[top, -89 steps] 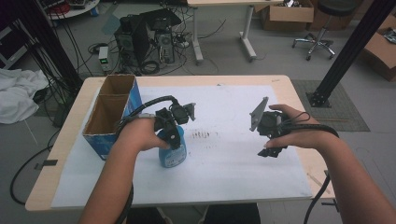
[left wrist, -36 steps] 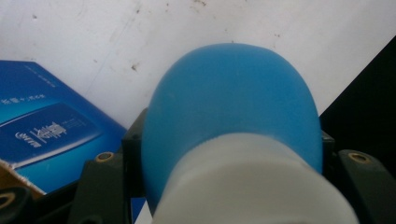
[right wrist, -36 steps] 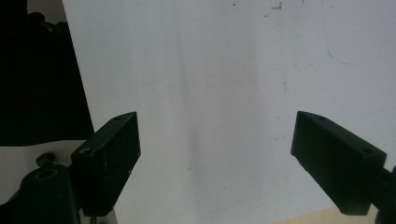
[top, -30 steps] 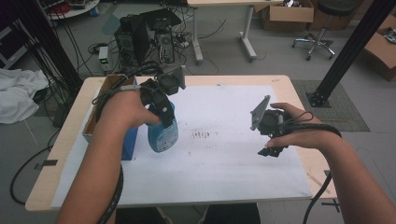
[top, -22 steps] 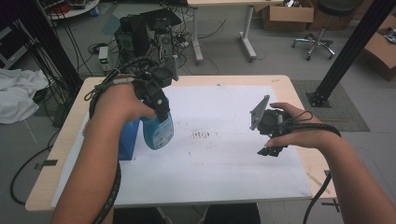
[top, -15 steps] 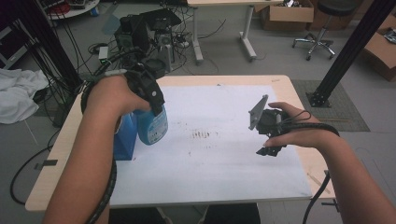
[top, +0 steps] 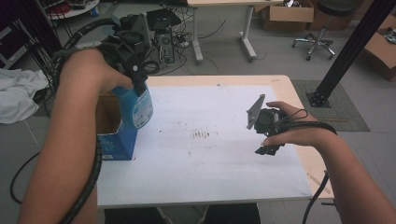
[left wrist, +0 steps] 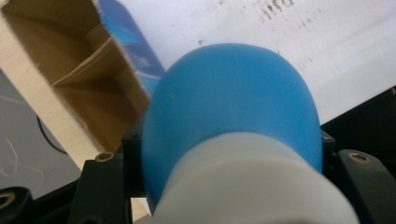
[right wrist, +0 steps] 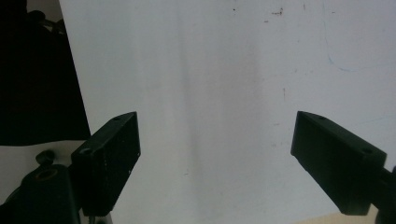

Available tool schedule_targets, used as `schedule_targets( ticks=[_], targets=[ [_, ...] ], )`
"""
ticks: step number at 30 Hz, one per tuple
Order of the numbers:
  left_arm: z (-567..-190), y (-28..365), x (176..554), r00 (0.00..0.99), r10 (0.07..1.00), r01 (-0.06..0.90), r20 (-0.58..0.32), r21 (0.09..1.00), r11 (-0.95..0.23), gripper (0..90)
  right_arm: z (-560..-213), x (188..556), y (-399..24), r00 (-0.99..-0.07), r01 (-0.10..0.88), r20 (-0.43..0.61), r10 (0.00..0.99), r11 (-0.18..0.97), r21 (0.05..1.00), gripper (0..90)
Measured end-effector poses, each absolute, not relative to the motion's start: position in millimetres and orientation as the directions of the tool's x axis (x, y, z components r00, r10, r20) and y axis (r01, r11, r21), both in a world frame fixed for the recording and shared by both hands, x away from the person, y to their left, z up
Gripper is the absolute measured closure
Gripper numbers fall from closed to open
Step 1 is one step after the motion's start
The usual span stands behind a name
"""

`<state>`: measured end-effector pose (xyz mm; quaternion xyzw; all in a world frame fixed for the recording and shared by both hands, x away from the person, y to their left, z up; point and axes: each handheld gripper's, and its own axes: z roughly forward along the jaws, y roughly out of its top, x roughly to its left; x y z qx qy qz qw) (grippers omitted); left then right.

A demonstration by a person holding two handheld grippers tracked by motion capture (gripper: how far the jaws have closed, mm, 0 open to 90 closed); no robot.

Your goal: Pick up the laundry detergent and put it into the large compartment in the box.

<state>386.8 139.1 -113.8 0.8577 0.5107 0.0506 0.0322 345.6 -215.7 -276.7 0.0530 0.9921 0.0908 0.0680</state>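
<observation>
Box: the blue carton (top: 113,140) stands open-topped at the left edge of the white sheet (top: 210,158); its brown inside has a cardboard divider and looks bare as far as can be seen (the far compartments are cut off).
Bottle: the blue bottle (top: 136,106) hangs in the air just above the carton's right rim, base down.
Left gripper: the left gripper (top: 133,63) pinches the bottle near its white top.
Right gripper: the right gripper (right wrist: 215,158) is spread wide over bare sheet, gripping nothing.
Hidden: the bottle's contents cannot be made out; its label is too blurred to read.
</observation>
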Motion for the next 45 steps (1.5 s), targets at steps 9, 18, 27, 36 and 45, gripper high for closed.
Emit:
schedule_targets(
  ticks=[9,18,27,36,45],
  targets=[
    [-96,174,392,0.347,0.936,0.927,0.048,0.132,-0.351,39.5,-278,347,-215,-0.986,0.091,-0.123,0.115,0.978,0.186,15.9],
    [-85,206,395,0.192,0.98,0.968,0.057,0.151,-0.199,39.6,-280,348,-216,-0.986,0.093,-0.121,0.116,0.979,0.184,15.9],
    [-91,222,400,0.13,0.99,0.979,0.06,0.152,-0.138,39.6,-280,348,-215,-0.986,0.09,-0.121,0.113,0.979,0.184,15.8],
    [-107,230,403,0.125,0.991,0.98,0.051,0.148,-0.131,39.6,-281,348,-213,-0.986,0.093,-0.12,0.117,0.978,0.185,15.9],
    [-135,239,406,0.121,0.992,0.984,0.042,0.13,-0.125,39.6,-280,347,-211,-0.987,0.088,-0.119,0.11,0.98,0.18,15.9]
  ],
)
